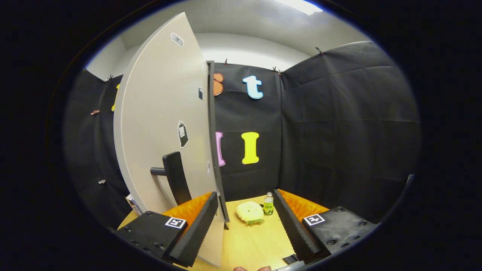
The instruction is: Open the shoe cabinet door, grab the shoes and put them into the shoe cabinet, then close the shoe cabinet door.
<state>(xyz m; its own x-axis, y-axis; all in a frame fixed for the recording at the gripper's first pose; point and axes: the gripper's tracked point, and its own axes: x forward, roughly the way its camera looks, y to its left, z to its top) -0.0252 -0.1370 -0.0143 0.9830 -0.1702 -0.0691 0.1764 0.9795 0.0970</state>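
Note:
The pale cabinet door [165, 124] stands swung out, its thin dark edge [214, 150] turned toward me. A black handle [175, 177] sticks out of its face, just left of and beyond my left finger. My gripper [245, 194] is open, its black ribbed fingers [196, 229] spread wide. The door's lower edge comes down between them, close against the inner side of the left finger. The right finger [295, 229] is well apart from the door.
On the wooden table [248, 241], beyond the fingers, lie a yellow rounded object [249, 212] and a small bottle [268, 204] with a green label. Black cloth walls close the booth behind and to the right. A small box [132, 203] sits left of the door's foot.

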